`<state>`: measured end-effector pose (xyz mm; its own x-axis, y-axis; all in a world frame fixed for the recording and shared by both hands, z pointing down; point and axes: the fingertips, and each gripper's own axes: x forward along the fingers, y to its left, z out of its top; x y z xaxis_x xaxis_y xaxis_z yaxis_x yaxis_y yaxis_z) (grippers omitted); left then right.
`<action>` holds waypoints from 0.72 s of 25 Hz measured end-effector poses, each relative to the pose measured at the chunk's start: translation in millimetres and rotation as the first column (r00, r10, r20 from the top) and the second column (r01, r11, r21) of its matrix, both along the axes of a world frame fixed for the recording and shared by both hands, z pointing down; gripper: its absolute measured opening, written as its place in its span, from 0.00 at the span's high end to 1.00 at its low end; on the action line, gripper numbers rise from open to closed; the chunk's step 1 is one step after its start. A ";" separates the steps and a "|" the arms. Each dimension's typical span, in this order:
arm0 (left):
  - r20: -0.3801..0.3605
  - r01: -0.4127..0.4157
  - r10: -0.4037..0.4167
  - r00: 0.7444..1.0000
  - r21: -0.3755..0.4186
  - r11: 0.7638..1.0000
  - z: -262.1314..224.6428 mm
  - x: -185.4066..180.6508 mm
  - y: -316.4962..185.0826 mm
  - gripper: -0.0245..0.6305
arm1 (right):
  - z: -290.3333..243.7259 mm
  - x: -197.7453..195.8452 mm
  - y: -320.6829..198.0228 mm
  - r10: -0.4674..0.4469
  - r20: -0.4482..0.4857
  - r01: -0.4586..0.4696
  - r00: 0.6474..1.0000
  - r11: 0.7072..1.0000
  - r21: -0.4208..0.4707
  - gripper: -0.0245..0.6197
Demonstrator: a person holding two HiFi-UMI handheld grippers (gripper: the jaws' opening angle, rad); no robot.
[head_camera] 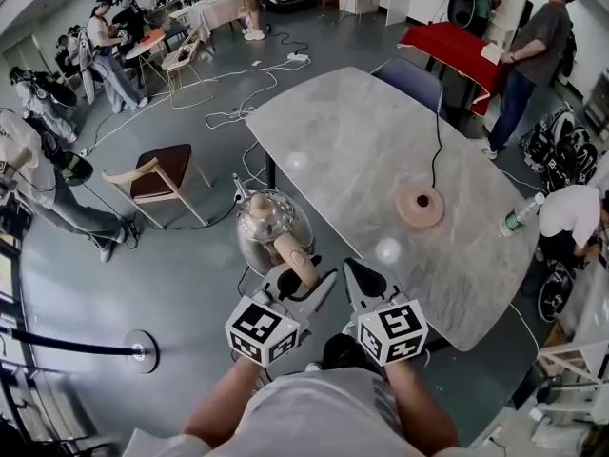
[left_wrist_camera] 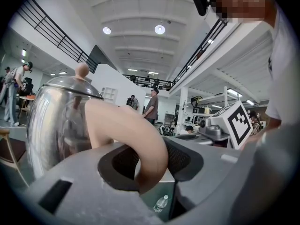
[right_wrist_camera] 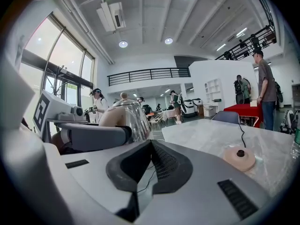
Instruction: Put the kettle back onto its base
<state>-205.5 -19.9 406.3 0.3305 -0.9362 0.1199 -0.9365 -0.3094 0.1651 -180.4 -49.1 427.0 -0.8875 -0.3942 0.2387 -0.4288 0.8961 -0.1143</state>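
Observation:
The steel kettle (head_camera: 269, 227) with a beige handle (head_camera: 297, 263) hangs over the floor, just off the table's left edge. My left gripper (head_camera: 306, 279) is shut on that handle. In the left gripper view the handle (left_wrist_camera: 140, 144) sits between the dark pads, with the kettle body (left_wrist_camera: 56, 121) to the left. The round beige base (head_camera: 420, 206) lies on the grey marble table (head_camera: 352, 141), to the right of the kettle and farther away, with its black cord (head_camera: 438, 141) running off the far side. My right gripper (head_camera: 354, 272) is shut and empty beside the left one. The right gripper view shows the kettle (right_wrist_camera: 126, 116) at left and the base (right_wrist_camera: 239, 157) at right.
A water bottle (head_camera: 521, 214) lies past the table's right edge. A wooden chair (head_camera: 162, 174) stands on the floor to the left, and a blue chair (head_camera: 411, 79) at the table's far end. Cables trail over the floor. Several people stand around, and a stanchion foot (head_camera: 141, 352) is at lower left.

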 end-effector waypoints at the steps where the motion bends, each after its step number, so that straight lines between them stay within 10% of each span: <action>1: -0.001 -0.003 0.003 1.000 -0.002 1.000 1.3 0.8 -6.8 0.73 | 1.8 1.0 -6.8 0.003 0.000 -0.003 1.000 1.000 -0.004 0.95; 18: 0.007 -0.234 0.234 0.972 0.015 0.972 4.6 76.5 -158.3 0.73 | 8.2 78.5 -157.6 0.195 0.015 -0.194 0.981 0.980 -0.038 0.95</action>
